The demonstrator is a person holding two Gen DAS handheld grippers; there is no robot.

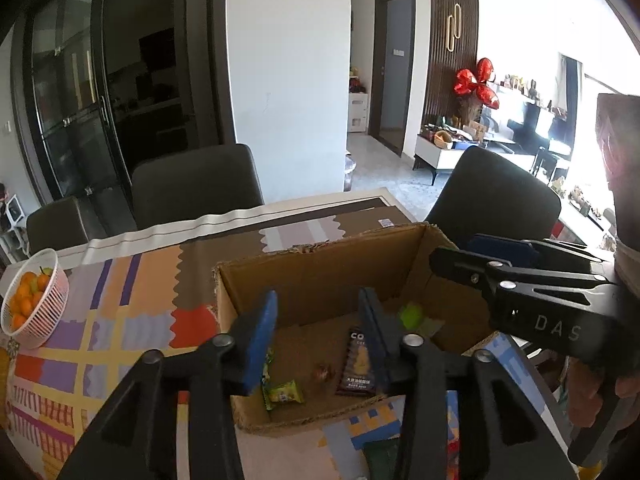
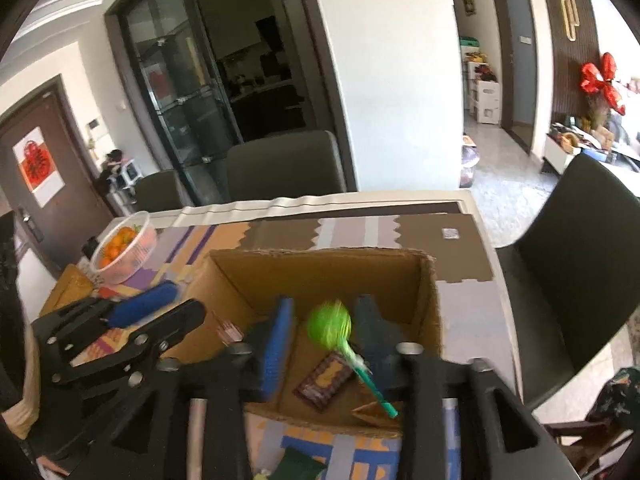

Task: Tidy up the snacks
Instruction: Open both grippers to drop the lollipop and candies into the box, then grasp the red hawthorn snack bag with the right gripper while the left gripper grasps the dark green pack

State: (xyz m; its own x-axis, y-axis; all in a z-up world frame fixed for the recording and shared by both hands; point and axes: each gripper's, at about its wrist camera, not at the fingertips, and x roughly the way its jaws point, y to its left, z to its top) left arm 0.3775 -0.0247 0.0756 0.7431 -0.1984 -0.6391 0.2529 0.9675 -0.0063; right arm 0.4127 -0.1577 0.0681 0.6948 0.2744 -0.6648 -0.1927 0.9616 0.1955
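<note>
The fingers [image 1: 264, 344] of the left gripper [image 1: 318, 340] stand spread over the near edge of the cardboard box [image 1: 320, 276], with nothing between their blue pads, and the fingers [image 2: 278, 344] of the right gripper [image 2: 320, 340] are likewise parted above the same box, a green lollipop [image 2: 330, 326] showing blurred in the gap between them; it does not look pinched, so I judge it is being dropped or has just come loose, though the blur leaves that unsure. Judged from what lies inside, the sorting is well under way: a dark snack packet [image 1: 357, 364] lies flat on the box floor, a small green wrapped candy [image 1: 284, 392] sits near the front wall, a small reddish-brown sweet [image 1: 323, 372] lies between those two, and something lime green [image 1: 412, 316] rests toward the far right corner. The box itself is open-topped, its flaps torn off with ragged edges, plain brown and upright on the colourful patterned mat [image 1: 80, 340] that covers the counter [image 1: 360, 196]. A few things are visible on the mat just in front of the box, among them a dark green packet [image 2: 300, 464], so some snacks probably remain to be gathered; how many I cannot tell, since the grippers hide most of that area. The white basket of oranges [image 1: 34, 300] stands well apart at the left and seems no part of the job.
</note>
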